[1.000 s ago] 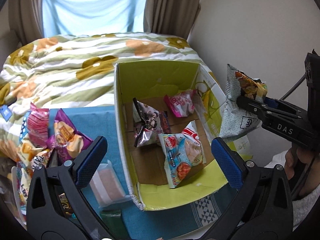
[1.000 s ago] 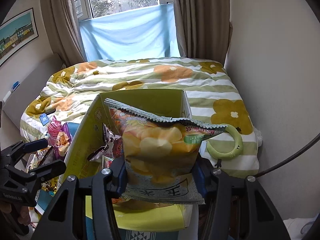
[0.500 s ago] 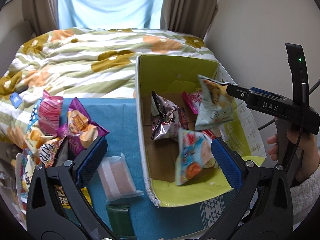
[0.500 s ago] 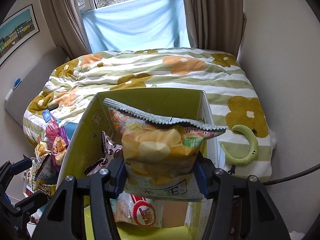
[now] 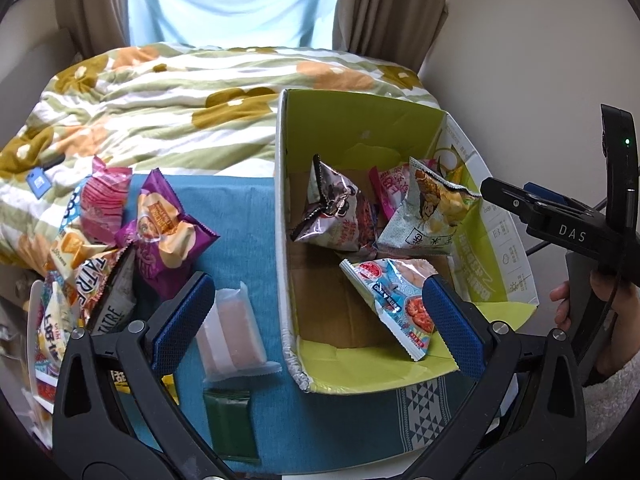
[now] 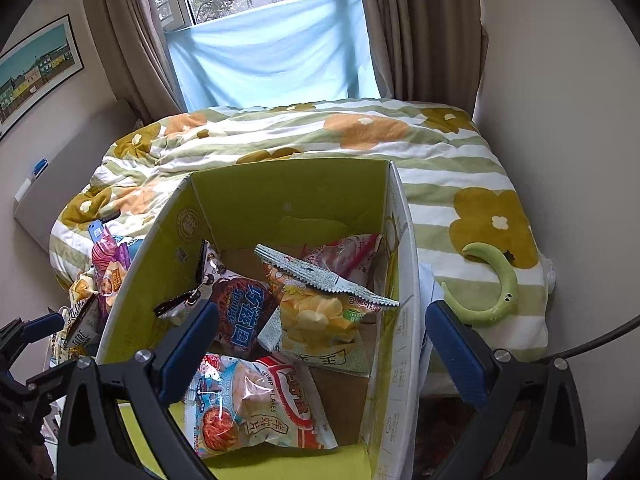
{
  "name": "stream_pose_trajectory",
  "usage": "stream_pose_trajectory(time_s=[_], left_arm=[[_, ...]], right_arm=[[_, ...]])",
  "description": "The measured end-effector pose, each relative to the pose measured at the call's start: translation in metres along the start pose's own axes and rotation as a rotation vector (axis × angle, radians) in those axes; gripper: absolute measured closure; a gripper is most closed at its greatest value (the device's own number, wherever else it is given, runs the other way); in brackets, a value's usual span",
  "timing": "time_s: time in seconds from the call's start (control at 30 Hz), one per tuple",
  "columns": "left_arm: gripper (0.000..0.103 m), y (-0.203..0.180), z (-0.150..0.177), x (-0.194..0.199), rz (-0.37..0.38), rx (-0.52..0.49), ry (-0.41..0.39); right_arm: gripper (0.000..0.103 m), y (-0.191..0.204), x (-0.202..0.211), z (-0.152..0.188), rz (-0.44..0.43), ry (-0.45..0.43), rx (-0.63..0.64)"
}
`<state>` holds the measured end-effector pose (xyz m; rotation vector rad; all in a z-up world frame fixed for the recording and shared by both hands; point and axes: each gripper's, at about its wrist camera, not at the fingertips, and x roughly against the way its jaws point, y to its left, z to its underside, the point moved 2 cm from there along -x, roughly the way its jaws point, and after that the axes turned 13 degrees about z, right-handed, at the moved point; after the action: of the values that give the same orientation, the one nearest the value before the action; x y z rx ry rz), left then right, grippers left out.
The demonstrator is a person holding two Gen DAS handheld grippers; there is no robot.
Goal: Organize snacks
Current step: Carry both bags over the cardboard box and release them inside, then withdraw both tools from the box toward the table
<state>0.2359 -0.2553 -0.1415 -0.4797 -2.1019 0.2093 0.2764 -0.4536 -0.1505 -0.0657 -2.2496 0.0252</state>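
Right-wrist view: the right gripper, black-framed with blue pads, hangs over the open green-lined cardboard box; its jaws are opening and stand wide, with nothing pressed between the pads. The grey-and-yellow foil potato-chip bag lies released inside the box, toward the right wall. Its long axis runs from the serrated grey top seal, which points up and toward the far wall, down to the printed bottom edge nearest the camera; the bag leans tilted, not flat. To its left stands a silver-and-maroon snack packet; behind it lies a pink packet; in front, a light-blue shrimp-flakes bag rests on the box floor.

Left-wrist view: the left gripper hovers with its jaws spread and empty above the blue cloth. A purple snack bag, a clear-wrapped pinkish block and a dark green sachet lie on the cloth, left of the box. A hand holds the other gripper's handle at right.
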Motion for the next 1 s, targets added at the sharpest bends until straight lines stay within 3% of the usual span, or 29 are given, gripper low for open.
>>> stream_pose_trajectory(time_s=[0.37, 0.67, 1.0], left_arm=[[0.000, 0.006, 0.005, 0.057, -0.060, -0.067, -0.071], [0.000, 0.083, 0.016, 0.143, -0.109, -0.037, -0.180], [0.000, 0.179, 0.041, 0.207, -0.118, 0.014, -0.214]], right_arm=[[0.001, 0.004, 0.043, 0.000, -0.002, -0.051, -0.017], [0.001, 0.049, 0.097, 0.013, -0.009, -0.103, -0.033], [0.001, 0.147, 0.148, 0.035, -0.013, -0.171, -0.006]])
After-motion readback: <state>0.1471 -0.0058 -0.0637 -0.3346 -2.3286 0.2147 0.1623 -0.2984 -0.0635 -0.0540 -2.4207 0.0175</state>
